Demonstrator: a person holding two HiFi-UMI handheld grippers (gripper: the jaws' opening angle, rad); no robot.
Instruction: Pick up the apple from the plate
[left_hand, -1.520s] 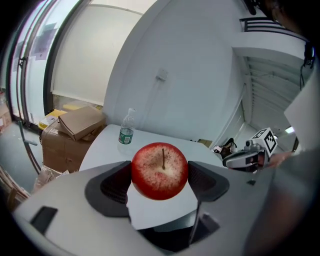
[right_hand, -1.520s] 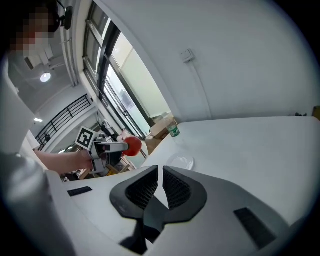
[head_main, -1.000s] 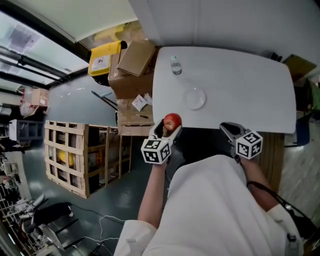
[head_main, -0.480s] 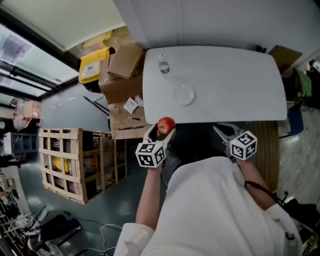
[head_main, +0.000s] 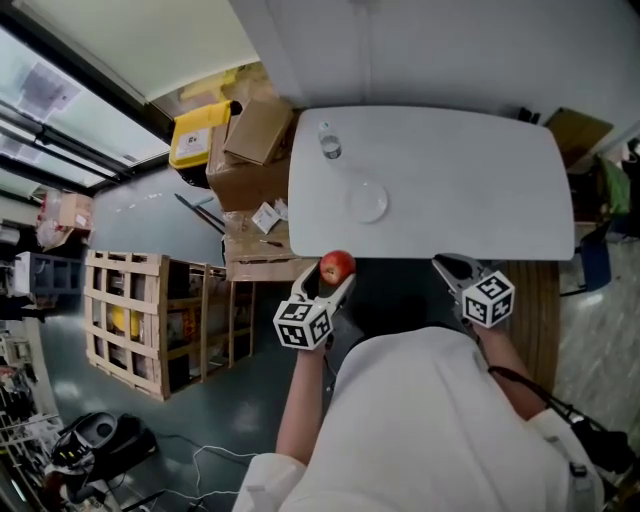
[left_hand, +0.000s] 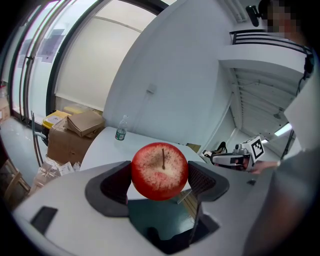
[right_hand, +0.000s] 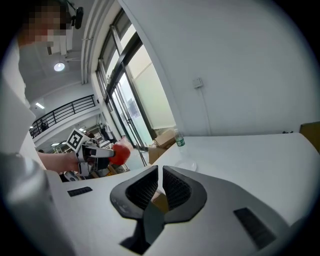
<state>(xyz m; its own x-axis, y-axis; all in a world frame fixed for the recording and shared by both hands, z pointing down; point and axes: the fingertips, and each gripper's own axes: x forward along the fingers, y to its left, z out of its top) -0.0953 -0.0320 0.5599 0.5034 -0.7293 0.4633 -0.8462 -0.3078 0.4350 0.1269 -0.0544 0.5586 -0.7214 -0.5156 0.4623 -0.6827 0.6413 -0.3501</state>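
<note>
Compared with one second ago, little has changed: the left gripper (head_main: 333, 280) still holds the apple (head_main: 338, 266) between its two jaws, but the apple now hangs in the air just outside the near edge of the table (head_main: 450, 190), close to its near-left corner, while before it overlapped that edge. The plate (head_main: 367, 201) stays bare on the left half of the tabletop, and the bottle (head_main: 329, 142) stands at the far-left corner. The right gripper (head_main: 455, 272) hovers off the near edge as before, its jaws almost together and holding nothing. The apple is round and red, with a pale speckled patch around its thin brown stem.
</note>
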